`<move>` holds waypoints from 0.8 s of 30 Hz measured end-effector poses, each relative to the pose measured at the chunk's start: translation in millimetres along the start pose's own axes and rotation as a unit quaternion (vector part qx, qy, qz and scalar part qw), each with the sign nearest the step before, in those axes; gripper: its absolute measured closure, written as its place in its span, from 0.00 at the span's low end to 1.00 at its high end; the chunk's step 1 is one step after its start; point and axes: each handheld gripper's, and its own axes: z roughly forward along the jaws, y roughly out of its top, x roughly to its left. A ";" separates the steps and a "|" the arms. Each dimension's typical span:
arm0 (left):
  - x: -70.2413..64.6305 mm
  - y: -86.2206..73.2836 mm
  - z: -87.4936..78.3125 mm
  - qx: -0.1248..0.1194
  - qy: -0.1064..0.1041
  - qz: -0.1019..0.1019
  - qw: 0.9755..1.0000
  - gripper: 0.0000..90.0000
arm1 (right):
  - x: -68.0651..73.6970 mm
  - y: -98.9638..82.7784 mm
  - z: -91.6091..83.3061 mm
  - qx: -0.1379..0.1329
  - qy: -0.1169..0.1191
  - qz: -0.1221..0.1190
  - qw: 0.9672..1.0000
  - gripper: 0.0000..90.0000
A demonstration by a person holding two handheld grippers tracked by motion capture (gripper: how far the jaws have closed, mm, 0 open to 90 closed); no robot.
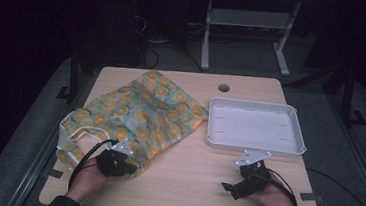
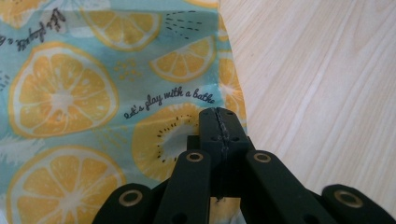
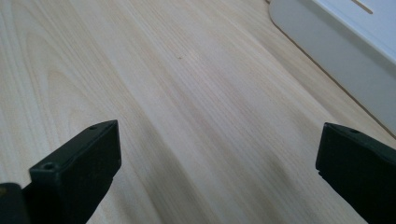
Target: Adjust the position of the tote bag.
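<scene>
The lemon-print fabric bag [image 1: 137, 114] lies flat on the wooden surface [image 1: 194, 179], spread out to the left of the white tray [image 1: 253, 145], with its handles at the edge farthest from the tray. The left gripper [image 1: 127, 168] sits at the bag's near corner, the one on the tray side, and in the left gripper view its jaws are clenched tight together over the printed cloth [image 2: 93, 93], right by the bag's edge. Whether a fold of fabric is actually pinched between them cannot be made out, since the tips meet flush and the cloth under them looks smooth. The right gripper [image 1: 228, 189] rests in the person's hand on the bare surface in front of the tray, its jaws released and wide apart with nothing between them, as the right gripper view [image 3: 210, 154] shows. The step in hand looks like taking hold of the bag's corner to fold it or drag it toward the tray. The next move would call for confirming a real pinch on the cloth, then bringing the right gripper across to a second corner so the fabric lifts evenly rather than bunching.
</scene>
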 end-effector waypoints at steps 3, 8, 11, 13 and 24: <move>-3.3 5.0 3.2 0.002 -0.002 -0.001 1.000 1.00 | -0.1 -0.1 -0.3 0.000 0.000 0.003 1.000 0.00; -7.6 11.7 7.8 0.005 -0.006 0.008 1.000 1.00 | 0.7 0.2 -0.3 0.000 -0.001 -0.001 1.000 0.00; -11.2 20.5 12.4 0.013 -0.014 0.013 1.000 1.00 | 0.3 0.2 0.0 0.000 -0.001 0.000 1.000 0.00; -12.4 22.7 14.3 0.012 -0.016 0.012 1.000 1.00 | 0.2 0.2 0.0 0.000 -0.001 -0.001 1.000 0.00; -24.0 50.7 33.7 0.017 -0.037 0.025 0.999 1.00 | 0.9 0.2 -1.3 -0.001 0.000 -0.005 1.000 0.00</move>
